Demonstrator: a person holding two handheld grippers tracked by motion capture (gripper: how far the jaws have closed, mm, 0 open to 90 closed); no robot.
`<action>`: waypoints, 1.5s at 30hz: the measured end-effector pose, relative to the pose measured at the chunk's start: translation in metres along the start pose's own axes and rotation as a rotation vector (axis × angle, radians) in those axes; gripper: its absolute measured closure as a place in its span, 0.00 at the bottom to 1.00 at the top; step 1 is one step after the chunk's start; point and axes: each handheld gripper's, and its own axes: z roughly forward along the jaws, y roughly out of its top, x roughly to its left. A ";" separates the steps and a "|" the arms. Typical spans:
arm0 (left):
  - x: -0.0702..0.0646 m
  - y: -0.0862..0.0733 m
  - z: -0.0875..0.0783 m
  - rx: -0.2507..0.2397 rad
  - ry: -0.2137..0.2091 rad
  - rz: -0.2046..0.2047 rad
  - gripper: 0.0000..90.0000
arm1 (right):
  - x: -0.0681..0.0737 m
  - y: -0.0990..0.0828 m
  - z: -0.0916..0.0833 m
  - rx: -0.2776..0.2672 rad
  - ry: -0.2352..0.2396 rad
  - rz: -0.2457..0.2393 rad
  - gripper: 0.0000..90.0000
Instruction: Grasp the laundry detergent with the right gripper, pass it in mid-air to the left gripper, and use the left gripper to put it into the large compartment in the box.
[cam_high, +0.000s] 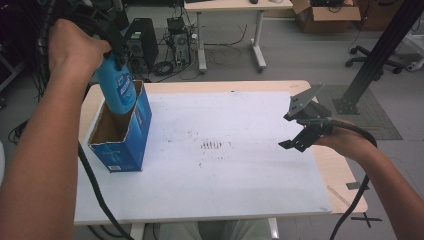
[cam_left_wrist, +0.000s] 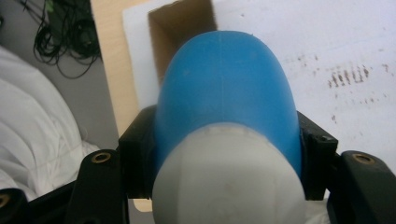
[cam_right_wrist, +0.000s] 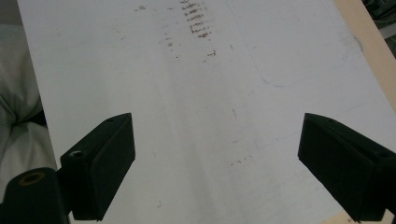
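A: Left gripper (cam_high: 116, 54) is clamped on the blue bottle (cam_high: 116, 87), pads on both flanks up near the white cap (cam_left_wrist: 229, 179). The bottle hangs over the open top of the blue carton (cam_high: 121, 137), its lower end at the mouth or just inside. Can't tell which from the high view.

B: Risks?

A: Main one: the bottle base catches the carton's rim (cam_high: 139, 97). The carton is light cardboard, standing free and unheld, so a snag would drag or tip it. It also sits close to the table's left edge (cam_high: 84, 107), so a shove that way could put it off the side.

B: Grip slip?

A: Possible. The body is rounded and smooth and the hold is high, so it could swing or pivot between the pads if it bumps a wall.

B: Right side?

A: Right gripper (cam_high: 300, 131) is spread wide with nothing between the jaws, hovering over the white mat (cam_high: 240, 190) near the right edge, well apart from the carton. It could brace the carton, though that's a long reach.

B: Room?

A: The middle of the mat is bare, with plenty of space to the carton's right. It's tight only on the left and inside the mouth, so I'd guess straight vertical travel is safest.
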 end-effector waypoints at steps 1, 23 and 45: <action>0.003 -0.001 0.001 0.001 0.004 -0.016 0.42 | 0.000 0.000 0.000 0.000 0.000 0.000 0.12; 0.025 -0.018 0.066 0.031 0.015 -0.094 0.42 | 0.001 0.002 0.007 0.010 0.009 -0.002 0.12; 0.020 -0.033 0.149 0.046 -0.017 -0.077 0.42 | 0.004 -0.005 0.013 0.031 0.008 0.014 0.12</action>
